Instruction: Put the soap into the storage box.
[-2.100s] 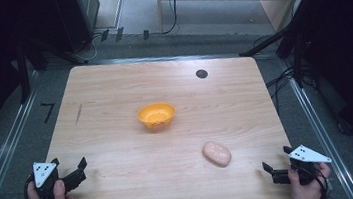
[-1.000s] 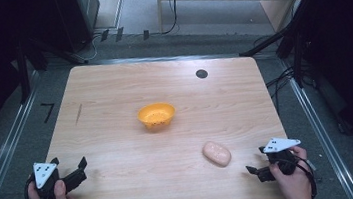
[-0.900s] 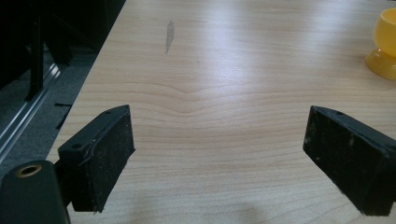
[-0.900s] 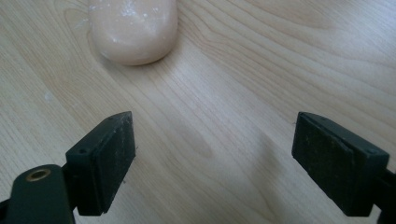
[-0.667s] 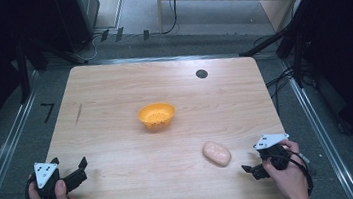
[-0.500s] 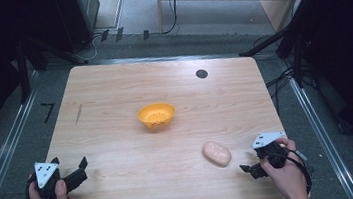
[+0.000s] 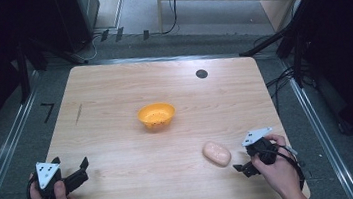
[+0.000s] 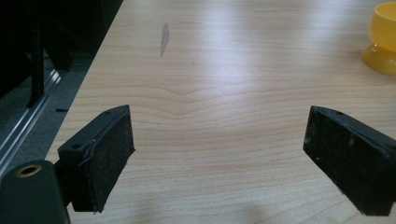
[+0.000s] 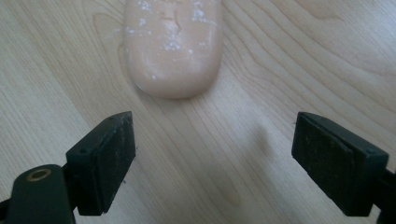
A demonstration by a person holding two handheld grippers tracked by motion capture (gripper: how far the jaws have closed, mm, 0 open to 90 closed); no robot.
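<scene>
While the right gripper hovers with jaws spread just short of the smooth, rounded peach soap bar, pale wood-grain desk, glossy orange bowl well beyond the soap, left gripper spread too

Bowl mid-table, soap nearer, rightward.

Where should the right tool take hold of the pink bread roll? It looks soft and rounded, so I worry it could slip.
Grip the pink bread roll across its narrow middle, one jaw on each long side. It lies flat on the table, its rounded end facing the right tool, whose jaws stand open wider than the roll. Coming straight ahead and low should probably work.
</scene>
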